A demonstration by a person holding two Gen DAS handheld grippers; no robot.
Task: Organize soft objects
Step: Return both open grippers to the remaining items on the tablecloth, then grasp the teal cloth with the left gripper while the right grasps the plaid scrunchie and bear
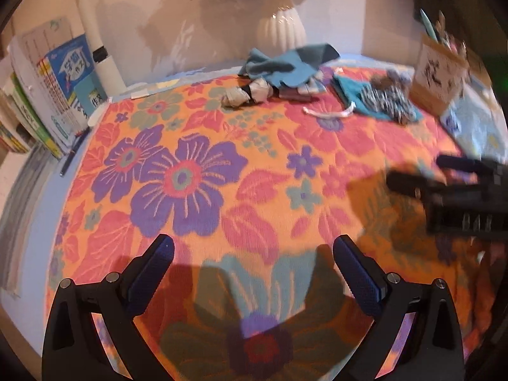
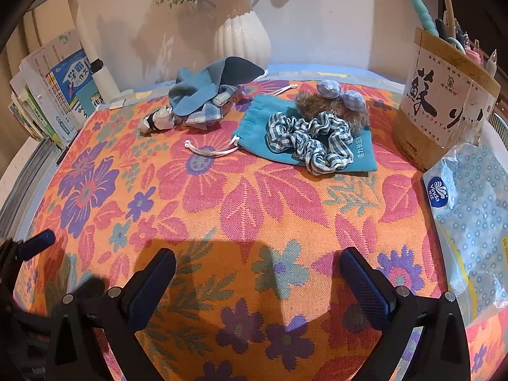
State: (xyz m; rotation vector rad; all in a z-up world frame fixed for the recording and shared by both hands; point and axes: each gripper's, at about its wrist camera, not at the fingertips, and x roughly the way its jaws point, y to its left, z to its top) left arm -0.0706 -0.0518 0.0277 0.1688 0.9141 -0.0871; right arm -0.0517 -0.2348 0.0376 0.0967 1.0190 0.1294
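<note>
While both grippers hang low over the near part of the flowered cloth (image 2: 241, 209), all the soft things lie at its far side, in front of the white vase (image 2: 243, 36), so I take this vase as the landmark.

Going from left to right: the books (image 2: 57, 95) stand far to the left of the vase, against the wall. Just before the vase and a little to its left lies a heap of blue fabric (image 2: 206, 92) with a small knotted grey piece (image 2: 157, 122) at its left end. To the right of the vase and nearer to the grippers lies the teal pouch (image 2: 260, 123). Its mouth and white cord (image 2: 211, 150) point to the left, and its long axis runs from there toward the right and the near side. On the pouch rests a checked scrunchie (image 2: 311, 141), and behind that a brown fuzzy piece with two checked balls (image 2: 336, 101). Further right stands the pen holder (image 2: 444, 101), and a tissue pack (image 2: 470, 209) lies nearest the right edge.

The left gripper (image 1: 253, 273) has its jaws wide apart and holds nothing. The right gripper (image 2: 257, 282) is likewise spread and empty.

I judge that the coming move depends on this: the pouch and scrunchie lie straight ahead of the right gripper and slightly to its right, but far to the right of the left one. So the right gripper is nearer to them, while the blue heap is better placed for the left one.
</note>
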